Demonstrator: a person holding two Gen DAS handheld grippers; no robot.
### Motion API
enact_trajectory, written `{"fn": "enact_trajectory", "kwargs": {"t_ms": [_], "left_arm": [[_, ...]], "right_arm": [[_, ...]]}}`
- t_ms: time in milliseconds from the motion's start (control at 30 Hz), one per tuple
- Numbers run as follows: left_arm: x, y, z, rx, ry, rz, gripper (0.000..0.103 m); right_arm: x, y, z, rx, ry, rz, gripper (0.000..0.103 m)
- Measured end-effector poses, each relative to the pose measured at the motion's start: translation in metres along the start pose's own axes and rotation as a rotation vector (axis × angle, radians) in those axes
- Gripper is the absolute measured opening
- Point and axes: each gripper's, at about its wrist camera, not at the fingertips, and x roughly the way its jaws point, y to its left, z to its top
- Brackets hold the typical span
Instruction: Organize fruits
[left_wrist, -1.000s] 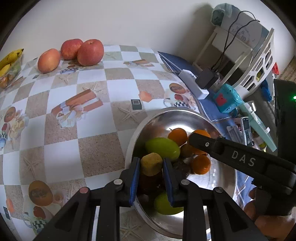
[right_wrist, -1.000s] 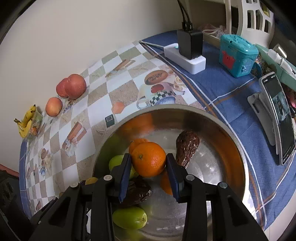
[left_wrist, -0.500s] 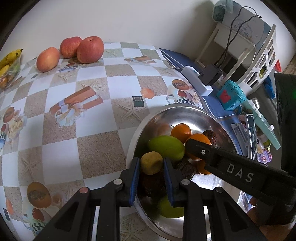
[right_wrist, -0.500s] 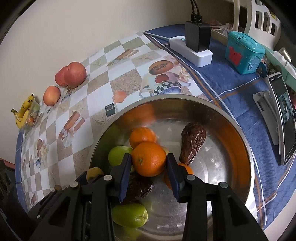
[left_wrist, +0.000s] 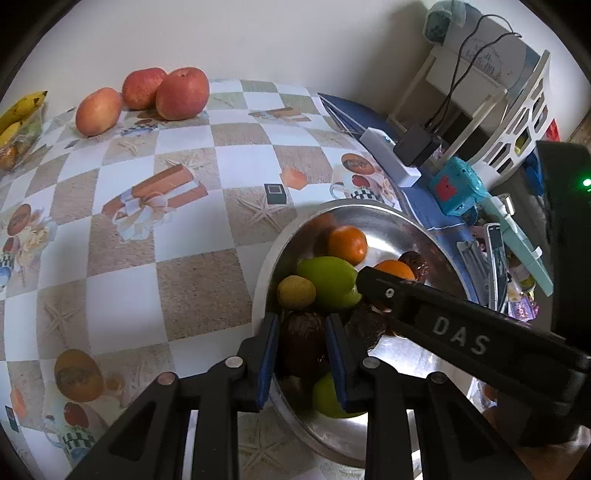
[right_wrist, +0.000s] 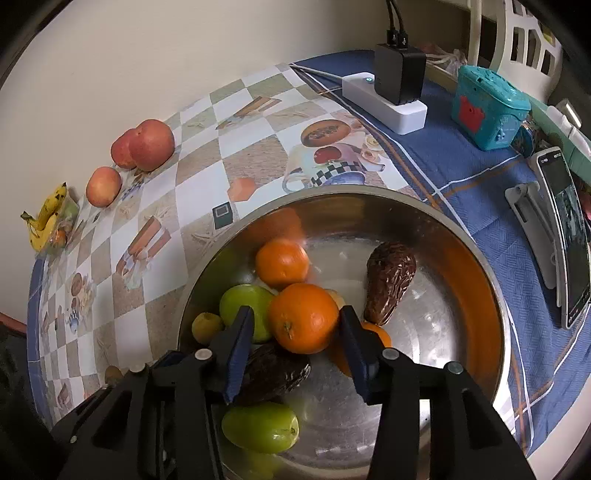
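Fruit between the pads: both tools over the steel bowl

Right tool (right_wrist: 295, 336) sits low centre in its view, pads spread either side of an orange (right_wrist: 303, 318). Left pad shows a gap to the fruit; right pad looks touching or nearly so. Not pinching as far as I can tell. Orange lies dead ahead, roughly round, no long axis to line up.

Left tool (left_wrist: 301, 338), lower centre of its view, pads spread around a dark brown fruit (left_wrist: 302, 341) at the near wall of the bowl (left_wrist: 373, 210). Contact unclear; fruit fills most of the gap.

Crowding:
- green fruit (right_wrist: 247, 310) just left of the orange, touching it;
- second orange (right_wrist: 282, 263) behind, upper centre of the bowl;
- wrinkled brown fruit (right_wrist: 389, 280) to the right, long axis upper right to lower left, apart from the right pad;
- small yellow fruit (left_wrist: 295, 292) just ahead of the left tool;
- another green fruit (right_wrist: 260, 432) at the bottom of the right view, under the tool.

Right tool's arm crosses the left view lower right; the two tools are close together, so they could foul each other.

Bench (left_wrist: 122, 280), upper left: two red apples (left_wrist: 166, 92), a peach-coloured fruit (left_wrist: 98, 110), bananas (left_wrist: 16, 118) at the edge. Well apart from the bowl.
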Motion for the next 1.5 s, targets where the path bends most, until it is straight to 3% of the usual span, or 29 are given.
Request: {"fn": "enact_trajectory", "kwargs": {"t_ms": [100, 133, 167, 300, 367, 400, 433, 533, 700, 1000, 1200, 1300, 1500], "left_arm": [[-0.011, 0.004, -0.004, 0.013, -0.013, 0.043, 0.043], [-0.015, 0.006, -0.005, 0.017, -0.019, 0.057, 0.060], [-0.019, 0.008, -0.005, 0.017, -0.028, 0.068, 0.069], [-0.032, 0.024, -0.008, -0.023, -0.026, 0.133, 0.078], [-0.035, 0.036, -0.011, -0.066, -0.020, 0.156, 0.098], [-0.037, 0.043, -0.012, -0.088, -0.020, 0.173, 0.103], [-0.039, 0.050, -0.013, -0.109, -0.029, 0.198, 0.103], [-0.042, 0.068, -0.016, -0.145, -0.040, 0.263, 0.103], [-0.056, 0.092, -0.023, -0.200, -0.046, 0.338, 0.103], [-0.096, 0.093, -0.037, -0.135, -0.080, 0.483, 0.103], [-0.119, 0.102, -0.048, -0.205, -0.093, 0.489, 0.103], [-0.124, 0.106, -0.052, -0.235, -0.080, 0.556, 0.103], [-0.123, 0.110, -0.056, -0.262, -0.051, 0.551, 0.103]], "right_arm": [[-0.003, 0.002, -0.002, -0.004, -0.006, 0.011, 0.065], [-0.004, 0.003, -0.002, -0.007, -0.008, 0.011, 0.069], [-0.005, 0.004, -0.002, -0.012, -0.011, 0.008, 0.070], [-0.008, 0.005, -0.004, -0.017, -0.023, 0.004, 0.074], [-0.009, 0.005, -0.005, -0.022, -0.022, 0.002, 0.074], [-0.009, 0.006, -0.007, -0.026, -0.018, 0.002, 0.074], [-0.009, 0.007, -0.008, -0.033, -0.015, 0.005, 0.075], [-0.011, 0.011, -0.013, -0.061, -0.013, 0.011, 0.090], [-0.018, 0.022, -0.023, -0.099, -0.031, 0.024, 0.090], [-0.034, 0.053, -0.045, -0.243, -0.041, 0.025, 0.091], [-0.043, 0.068, -0.060, -0.314, -0.055, 0.009, 0.091], [-0.047, 0.072, -0.065, -0.336, -0.067, 0.001, 0.091], [-0.052, 0.072, -0.064, -0.332, -0.090, -0.012, 0.091]]}}
